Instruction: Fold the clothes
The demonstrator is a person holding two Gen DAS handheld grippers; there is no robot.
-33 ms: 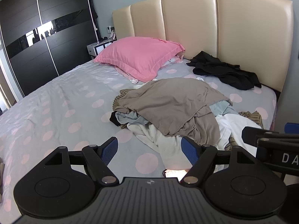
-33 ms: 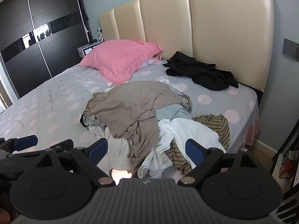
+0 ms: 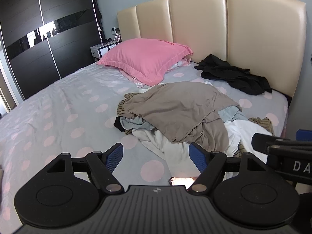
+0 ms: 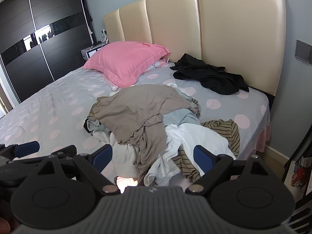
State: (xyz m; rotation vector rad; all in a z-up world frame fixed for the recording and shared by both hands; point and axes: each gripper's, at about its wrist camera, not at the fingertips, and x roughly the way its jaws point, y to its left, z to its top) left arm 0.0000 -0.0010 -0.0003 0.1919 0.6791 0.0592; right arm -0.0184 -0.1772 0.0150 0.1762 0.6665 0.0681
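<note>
A heap of crumpled clothes (image 3: pixel 175 117) lies on the bed's right half. A taupe shirt (image 4: pixel 136 109) sits on top, over a white garment (image 4: pixel 191 136), a light blue one (image 4: pixel 177 117) and a brown striped one (image 4: pixel 228 130). A black garment (image 4: pixel 210 76) lies apart by the headboard. My left gripper (image 3: pixel 157 153) hangs open at the near edge of the bed, short of the heap, with nothing between its blue pads. My right gripper (image 4: pixel 153 154) is open too, above the heap's near end, touching no cloth. Each gripper shows at the edge of the other's view.
The bed (image 3: pixel 58 117) has a grey sheet with pink dots, bare on its left half. A pink pillow (image 3: pixel 144 58) leans near the beige headboard (image 3: pixel 234 35). Dark sliding wardrobe doors (image 3: pixel 39 48) stand on the left, with a nightstand (image 3: pixel 101 48) behind. Floor and clutter (image 4: pixel 296 173) lie at the right.
</note>
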